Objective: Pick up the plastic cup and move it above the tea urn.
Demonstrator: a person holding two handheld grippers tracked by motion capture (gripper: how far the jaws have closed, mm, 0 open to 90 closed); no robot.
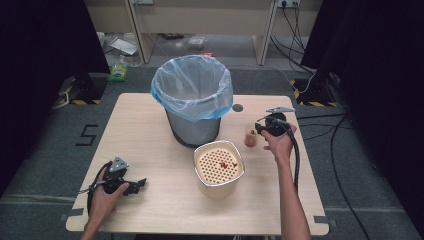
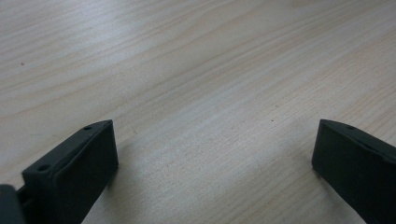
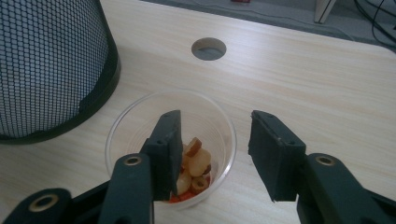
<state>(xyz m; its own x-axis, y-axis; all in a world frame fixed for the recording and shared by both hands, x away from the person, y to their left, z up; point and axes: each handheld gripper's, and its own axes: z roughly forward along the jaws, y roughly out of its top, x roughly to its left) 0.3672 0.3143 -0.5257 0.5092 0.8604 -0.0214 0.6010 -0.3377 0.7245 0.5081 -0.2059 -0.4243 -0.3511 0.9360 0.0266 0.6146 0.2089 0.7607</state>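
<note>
A small clear plastic cup (image 3: 140, 112) holding sliced dried fruit (image 3: 196, 161) stands on the wooden table (image 1: 150, 125), to the right of the mesh bin. My right gripper (image 3: 215, 126) straddles the cup's right wall, with one jaw inside the cup and the other outside the rim. The pads do not press on the wall. In the high view the cup (image 1: 250, 138) sits just left of the right gripper (image 1: 258, 129). My left gripper (image 1: 137, 185) rests near the table's front left, and its jaws (image 2: 215, 154) stand wide apart over bare wood.
A mesh bin lined with a blue bag (image 1: 192, 95) stands at the middle back, and its mesh wall (image 3: 51, 65) is close to the cup. A white container with a perforated insert (image 1: 219, 165) sits in front of it. A cable hole (image 1: 237, 107) lies behind the cup.
</note>
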